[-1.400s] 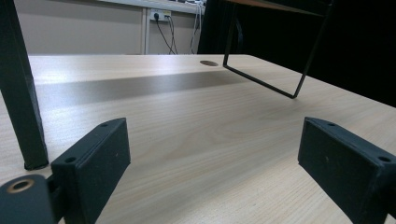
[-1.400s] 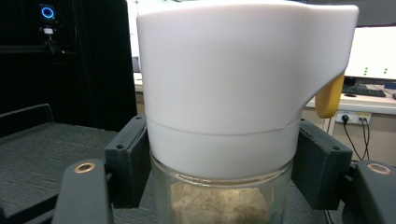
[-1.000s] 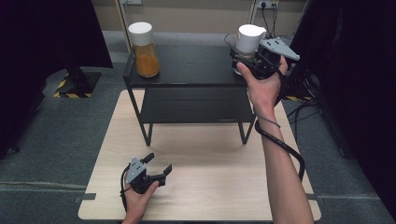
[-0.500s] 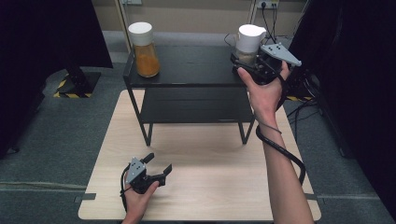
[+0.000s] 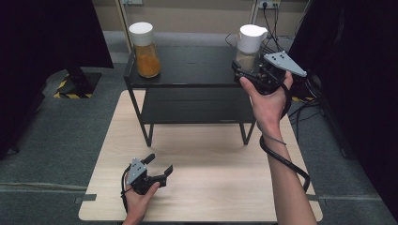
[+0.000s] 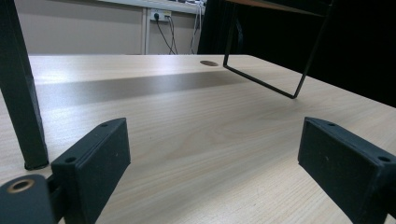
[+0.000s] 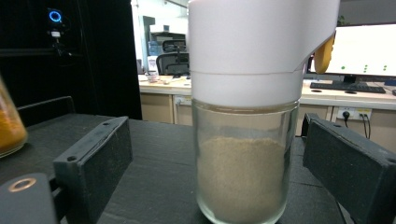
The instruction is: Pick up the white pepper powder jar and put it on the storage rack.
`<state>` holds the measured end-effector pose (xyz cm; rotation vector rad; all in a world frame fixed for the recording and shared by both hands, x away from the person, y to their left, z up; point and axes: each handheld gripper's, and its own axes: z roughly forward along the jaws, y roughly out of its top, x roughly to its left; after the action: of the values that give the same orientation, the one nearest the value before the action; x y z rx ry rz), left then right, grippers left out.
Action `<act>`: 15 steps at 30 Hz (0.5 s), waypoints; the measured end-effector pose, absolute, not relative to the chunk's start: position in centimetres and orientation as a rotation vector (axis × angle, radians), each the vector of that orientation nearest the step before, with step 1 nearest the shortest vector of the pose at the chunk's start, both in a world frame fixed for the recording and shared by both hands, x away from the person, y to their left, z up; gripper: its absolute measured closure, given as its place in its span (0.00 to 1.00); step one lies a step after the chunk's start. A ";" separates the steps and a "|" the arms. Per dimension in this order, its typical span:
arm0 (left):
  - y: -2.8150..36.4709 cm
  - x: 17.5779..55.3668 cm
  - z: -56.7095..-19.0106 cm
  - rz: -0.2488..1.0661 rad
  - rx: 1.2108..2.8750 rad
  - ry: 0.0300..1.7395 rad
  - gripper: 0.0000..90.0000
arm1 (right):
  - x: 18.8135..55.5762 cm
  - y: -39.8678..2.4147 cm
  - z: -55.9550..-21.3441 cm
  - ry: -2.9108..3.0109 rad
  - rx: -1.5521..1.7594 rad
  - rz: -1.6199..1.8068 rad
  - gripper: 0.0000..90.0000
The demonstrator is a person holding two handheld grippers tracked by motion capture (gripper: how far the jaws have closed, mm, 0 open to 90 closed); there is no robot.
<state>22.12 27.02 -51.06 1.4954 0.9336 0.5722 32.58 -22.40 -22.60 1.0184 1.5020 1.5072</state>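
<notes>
Right tool [image 5: 244,70] raised, just opening — left tool [image 5: 159,164] agape.

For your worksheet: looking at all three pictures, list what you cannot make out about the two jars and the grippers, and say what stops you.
- Pale-powder jar: its top is cut off by the right gripper view's upper edge.
- Orange jar: cropped by that view's left edge.
- Right gripper: jaw tips hidden behind its own body in the high view.
- Left gripper: its body lies below the left gripper view's lower edge.
</notes>
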 end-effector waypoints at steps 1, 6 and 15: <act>27.0 22.1 -51.1 0.572 1.496 0.934 0.10 | 32.4 -22.4 -22.7 1.503 1.016 1.511 0.09; 27.0 22.1 -51.1 0.575 1.494 0.934 0.10 | 31.5 -22.6 -22.8 1.507 1.001 1.525 0.09; 27.0 22.1 -51.0 0.577 1.497 0.934 0.10 | 29.8 -23.0 -23.3 1.524 0.978 1.538 0.09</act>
<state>22.08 26.95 -51.05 1.4965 0.9338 0.5770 29.80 -23.02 -23.28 0.9780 1.5244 1.5376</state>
